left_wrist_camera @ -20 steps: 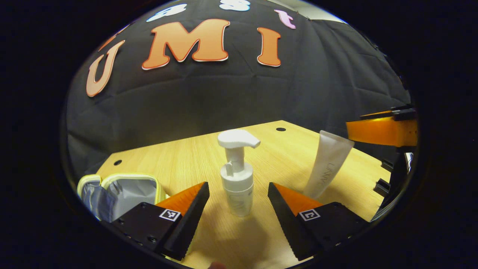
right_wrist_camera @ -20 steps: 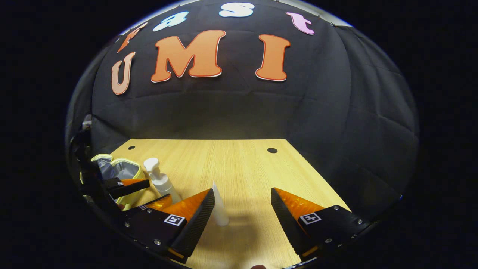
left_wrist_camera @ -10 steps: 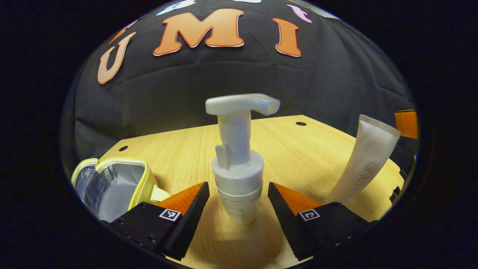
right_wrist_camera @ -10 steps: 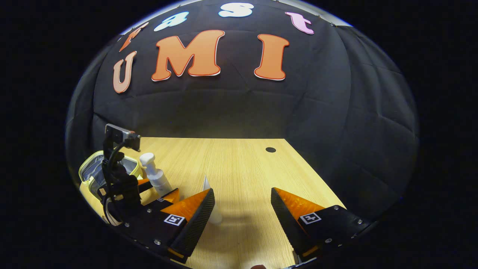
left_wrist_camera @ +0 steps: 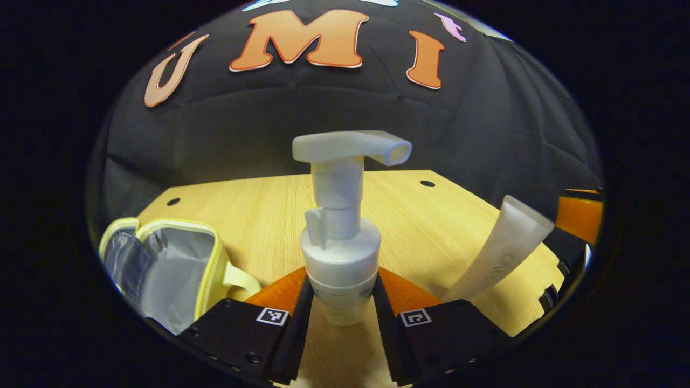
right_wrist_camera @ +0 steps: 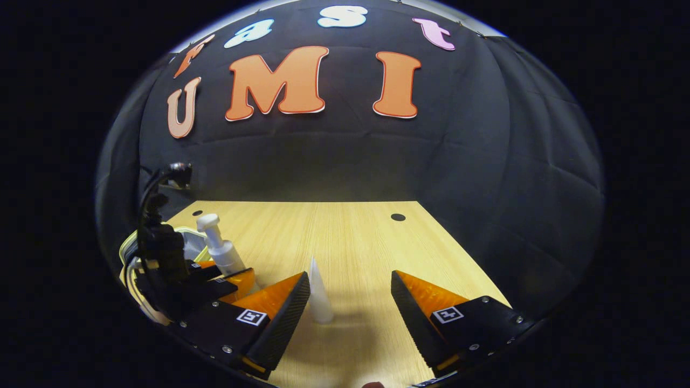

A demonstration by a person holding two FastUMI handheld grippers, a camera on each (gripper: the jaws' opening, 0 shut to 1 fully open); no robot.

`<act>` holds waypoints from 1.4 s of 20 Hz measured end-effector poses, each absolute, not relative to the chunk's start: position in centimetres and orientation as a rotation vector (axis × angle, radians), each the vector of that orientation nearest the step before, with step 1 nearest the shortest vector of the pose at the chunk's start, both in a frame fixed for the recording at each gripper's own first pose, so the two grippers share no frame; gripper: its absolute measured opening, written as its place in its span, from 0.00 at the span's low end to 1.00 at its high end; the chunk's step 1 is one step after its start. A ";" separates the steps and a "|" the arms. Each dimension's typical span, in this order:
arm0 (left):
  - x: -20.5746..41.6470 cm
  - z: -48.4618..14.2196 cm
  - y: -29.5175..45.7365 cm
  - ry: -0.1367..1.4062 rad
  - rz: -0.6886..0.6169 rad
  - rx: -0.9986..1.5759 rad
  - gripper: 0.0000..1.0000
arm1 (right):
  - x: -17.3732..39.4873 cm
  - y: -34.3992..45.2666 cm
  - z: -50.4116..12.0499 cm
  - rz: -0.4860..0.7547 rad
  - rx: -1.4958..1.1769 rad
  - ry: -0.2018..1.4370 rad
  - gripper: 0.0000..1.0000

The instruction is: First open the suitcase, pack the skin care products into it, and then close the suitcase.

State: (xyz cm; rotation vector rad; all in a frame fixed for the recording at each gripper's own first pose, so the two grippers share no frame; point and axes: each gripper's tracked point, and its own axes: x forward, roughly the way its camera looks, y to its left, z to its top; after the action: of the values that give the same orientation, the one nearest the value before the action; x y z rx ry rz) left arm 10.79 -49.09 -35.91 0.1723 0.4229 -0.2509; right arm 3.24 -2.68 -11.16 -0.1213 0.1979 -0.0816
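Nearest in the left gripper view, the left gripper (left_wrist_camera: 338, 302) has its fingers pressed against both sides of the white pump bottle (left_wrist_camera: 340, 253), low on its body, with the bottle standing upright on the wooden surface (left_wrist_camera: 269, 215). In the right gripper view, the right gripper (right_wrist_camera: 350, 302) hovers with its fingers spread wide and nothing between them; the white tube (right_wrist_camera: 319, 296) stands on its cap just beside the left finger, not gripped.

A little farther off, to the left in the left gripper view, the yellow-trimmed suitcase (left_wrist_camera: 161, 269) lies open, its grey lining bare as far as can be seen. The tube leans to the right of the bottle in that view. Beyond them the surface runs back to the booth wall.

The opening looks done, and the packing step is in hand with the first product just seized. The next move calls for lifting the bottle straight up, carrying it left over the case's rim, and setting it into the lining before letting go.
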 end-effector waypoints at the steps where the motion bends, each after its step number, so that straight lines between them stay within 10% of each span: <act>1: 10.2 -35.0 -48.9 0.424 -0.257 0.169 0.60 | 3.2 -2.2 -11.2 -0.077 -0.123 0.198 0.96; 19: 4.9 -25.5 -38.4 0.402 -0.168 0.181 0.60 | 8.4 0.1 -23.0 -0.018 -0.161 0.420 0.96; 28: 4.1 -26.2 -36.3 0.441 -0.134 0.153 0.60 | 8.7 -0.5 -26.1 -0.006 -0.134 0.497 0.51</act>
State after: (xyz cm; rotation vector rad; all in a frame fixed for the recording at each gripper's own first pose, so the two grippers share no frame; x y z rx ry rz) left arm 4.09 -36.29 -26.20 0.1533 0.4406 -0.1336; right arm 8.74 -0.46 -26.08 -0.1339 0.4966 -0.0063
